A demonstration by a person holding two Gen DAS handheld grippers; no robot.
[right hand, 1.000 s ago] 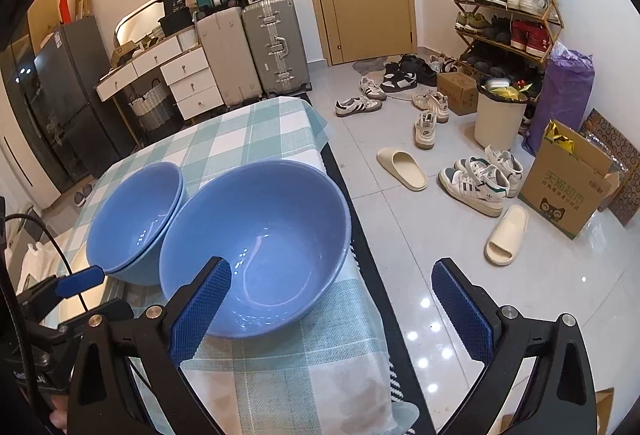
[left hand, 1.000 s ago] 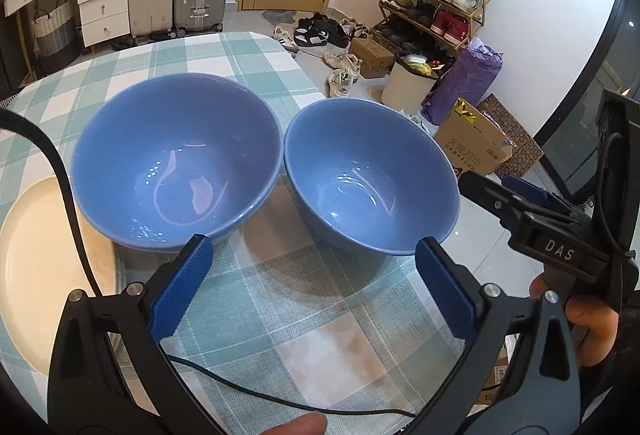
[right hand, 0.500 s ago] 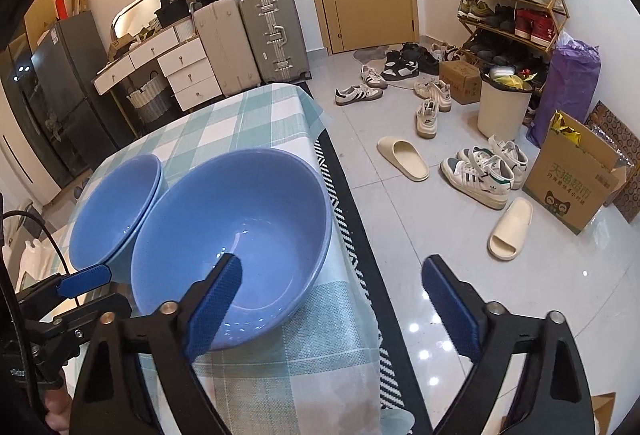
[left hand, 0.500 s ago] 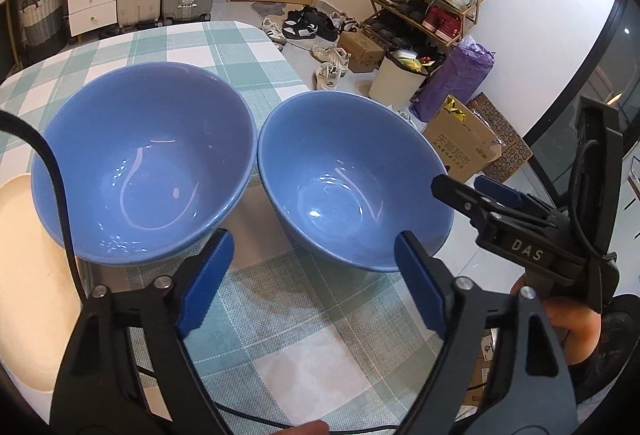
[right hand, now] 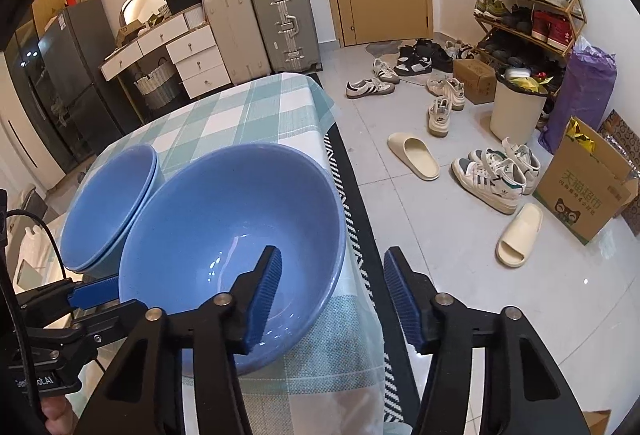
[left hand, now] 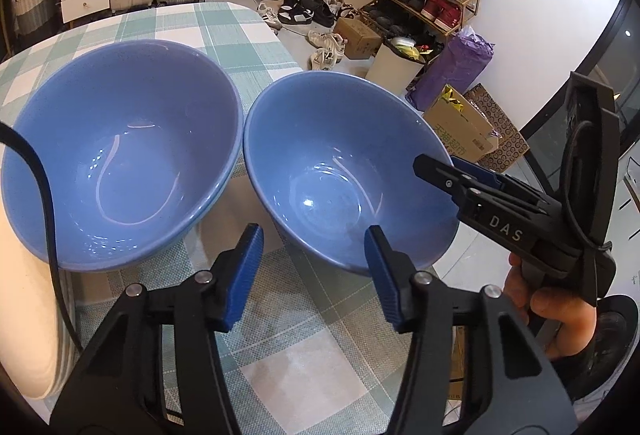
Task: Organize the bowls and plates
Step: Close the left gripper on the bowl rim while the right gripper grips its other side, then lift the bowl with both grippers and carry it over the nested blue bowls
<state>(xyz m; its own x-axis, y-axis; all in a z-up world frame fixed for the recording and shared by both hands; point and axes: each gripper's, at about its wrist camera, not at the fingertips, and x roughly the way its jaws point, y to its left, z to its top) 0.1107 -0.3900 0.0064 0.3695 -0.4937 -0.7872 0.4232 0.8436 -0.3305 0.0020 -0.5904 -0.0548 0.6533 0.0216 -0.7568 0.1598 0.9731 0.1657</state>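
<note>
Both grippers have just been narrowing to partly open jaws. Left gripper [left hand: 314, 267] and right gripper [right hand: 332, 291] each straddle the near bowl's [left hand: 344, 171] rim on the bench [left hand: 304, 355], pads apparently not pressing.

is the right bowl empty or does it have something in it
Empty. The right bowl shows only bare blue glaze and light reflections inside; the right wrist view shows the same.

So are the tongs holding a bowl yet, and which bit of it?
Not yet. Both tongs have just been closing. The left tongs and right tongs each straddle the near rim of the right blue bowl, but the pads aren't pressing on it.
</note>
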